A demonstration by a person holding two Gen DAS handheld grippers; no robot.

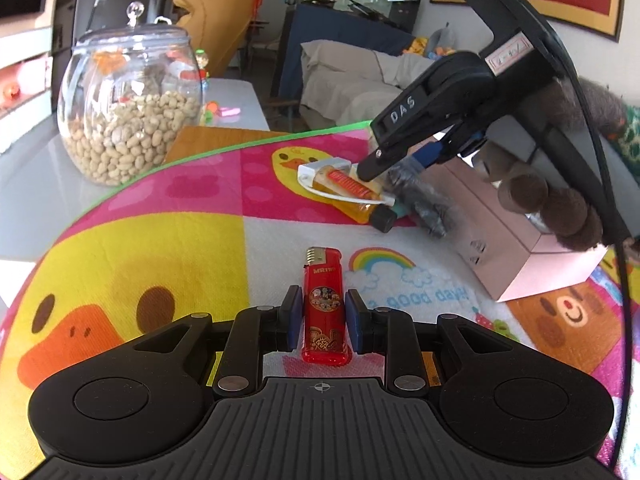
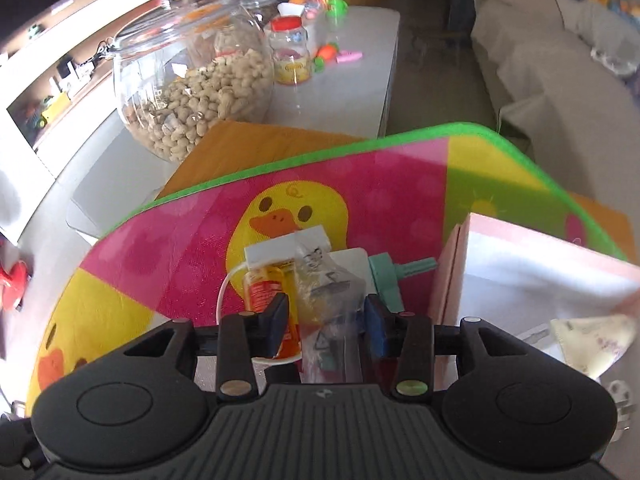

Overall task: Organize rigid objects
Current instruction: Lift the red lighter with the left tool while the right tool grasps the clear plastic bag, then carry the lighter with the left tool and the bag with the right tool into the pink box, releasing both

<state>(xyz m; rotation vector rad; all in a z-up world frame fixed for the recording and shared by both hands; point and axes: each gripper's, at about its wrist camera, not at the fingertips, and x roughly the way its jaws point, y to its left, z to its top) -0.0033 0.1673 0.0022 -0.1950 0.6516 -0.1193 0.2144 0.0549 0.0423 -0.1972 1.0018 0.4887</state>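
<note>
A red lighter (image 1: 325,304) lies on the cartoon mat between the blue pads of my left gripper (image 1: 322,312), which is shut on it. My right gripper (image 2: 326,316) is over a small pile: an amber bottle with an orange label (image 1: 352,190) (image 2: 266,292), a white charger with cable (image 2: 280,250), a teal plastic part (image 2: 386,276) and a clear plastic bag (image 2: 328,304). Its jaws stand either side of the bag with gaps showing. The right gripper also shows in the left wrist view (image 1: 384,168), tips down on the pile.
A pink open box (image 2: 452,276) (image 1: 520,248) stands right of the pile, with white cloth inside. A glass jar of peanuts (image 1: 128,108) (image 2: 192,80) stands at the far left beyond the mat (image 1: 180,240). Small toys and a jar (image 2: 290,52) sit further back.
</note>
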